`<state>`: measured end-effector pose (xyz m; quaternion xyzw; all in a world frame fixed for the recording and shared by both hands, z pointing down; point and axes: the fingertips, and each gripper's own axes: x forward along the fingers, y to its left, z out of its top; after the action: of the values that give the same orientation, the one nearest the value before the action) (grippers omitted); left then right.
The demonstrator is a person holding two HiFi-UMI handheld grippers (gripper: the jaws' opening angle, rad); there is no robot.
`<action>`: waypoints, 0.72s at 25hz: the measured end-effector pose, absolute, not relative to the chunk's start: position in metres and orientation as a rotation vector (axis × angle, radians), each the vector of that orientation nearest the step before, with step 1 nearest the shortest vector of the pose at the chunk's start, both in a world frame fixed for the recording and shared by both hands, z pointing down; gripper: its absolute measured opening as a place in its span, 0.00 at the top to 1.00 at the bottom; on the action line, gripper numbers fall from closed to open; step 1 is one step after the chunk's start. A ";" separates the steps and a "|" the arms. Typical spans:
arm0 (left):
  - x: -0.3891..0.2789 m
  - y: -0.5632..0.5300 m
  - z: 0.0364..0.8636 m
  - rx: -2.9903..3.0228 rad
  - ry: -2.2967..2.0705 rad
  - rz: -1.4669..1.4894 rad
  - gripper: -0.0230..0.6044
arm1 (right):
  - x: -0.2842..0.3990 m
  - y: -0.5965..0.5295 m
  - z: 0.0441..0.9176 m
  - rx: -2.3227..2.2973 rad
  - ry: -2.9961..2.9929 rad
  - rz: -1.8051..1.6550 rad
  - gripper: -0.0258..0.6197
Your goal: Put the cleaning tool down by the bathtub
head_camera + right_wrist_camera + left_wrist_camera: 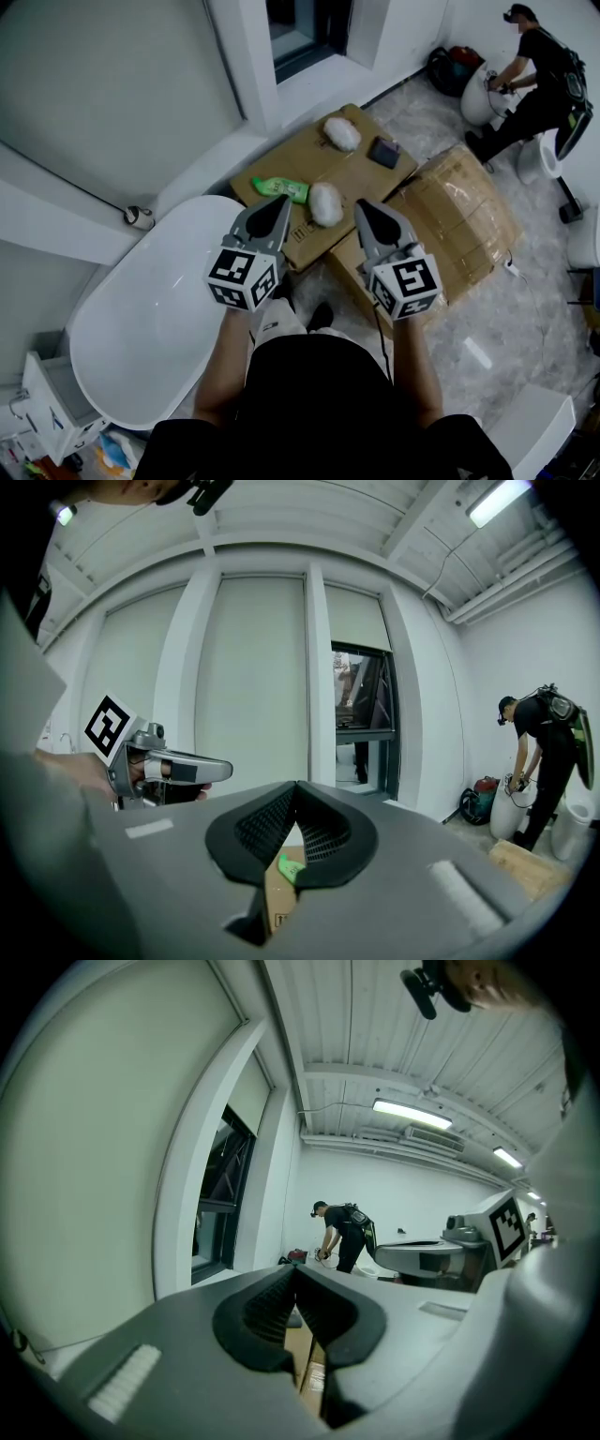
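Jaws pressed together on left gripper (281, 204), right gripper (364, 208); flattened cardboard (298, 150) on floor (530, 314) beside white bathtub (141, 328)

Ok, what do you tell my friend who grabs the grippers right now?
Left gripper: shut, empty. Right gripper: shut, empty. Both hang above the near edge of the cardboard.
Bathtub is to the left. On the cardboard beside it lie a green bottle, two white fluffy pads and a small dark thing.
Done: nothing is held, so the cleaning tool may already be down; which thing it is, I cannot tell.
Left: probably nothing, check first.
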<state>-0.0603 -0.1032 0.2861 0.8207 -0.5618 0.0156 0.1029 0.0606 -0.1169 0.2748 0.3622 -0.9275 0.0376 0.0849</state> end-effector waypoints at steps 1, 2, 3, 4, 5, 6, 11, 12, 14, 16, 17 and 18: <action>-0.061 -0.103 0.287 2.420 -1.655 0.048 0.97 | 0.061 -0.118 0.275 1.082 -2.766 0.113 0.95; -0.061 -0.104 0.288 2.418 -1.654 0.050 0.97 | 0.061 -0.119 0.274 1.084 -2.767 0.115 0.95; -0.061 -0.104 0.289 2.415 -1.653 0.053 0.97 | 0.061 -0.120 0.274 1.086 -2.768 0.118 0.95; -0.062 -0.105 0.290 2.413 -1.653 0.055 0.97 | 0.061 -0.120 0.275 1.088 -2.769 0.121 0.95; -0.062 -0.105 0.291 2.411 -1.653 0.058 0.97 | 0.061 -0.121 0.275 1.088 -2.770 0.124 0.95; -0.062 -0.106 0.292 2.409 -1.654 0.060 0.97 | 0.062 -0.121 0.276 1.088 -2.771 0.128 0.95; -0.060 -0.106 0.293 2.407 -1.653 0.068 0.97 | 0.067 -0.120 0.279 1.088 -2.777 0.146 0.95; -0.059 -0.106 0.294 2.407 -1.650 0.070 0.97 | 0.068 -0.120 0.279 1.090 -2.777 0.148 0.95; -0.058 -0.106 0.295 2.407 -1.647 0.072 0.97 | 0.070 -0.120 0.280 1.095 -2.775 0.151 0.95; -0.058 -0.108 0.296 2.406 -1.643 0.074 0.97 | 0.071 -0.122 0.280 1.100 -2.773 0.153 0.95; -0.058 -0.109 0.296 2.406 -1.641 0.075 0.97 | 0.071 -0.124 0.280 1.102 -2.772 0.155 0.95; -0.057 -0.109 0.297 2.405 -1.640 0.077 0.97 | 0.072 -0.125 0.280 1.103 -2.771 0.155 0.95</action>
<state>-0.0574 -0.1095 0.2966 0.8206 -0.5593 0.0262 0.1146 0.0716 -0.1246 0.2801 0.3683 -0.9250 0.0519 0.0776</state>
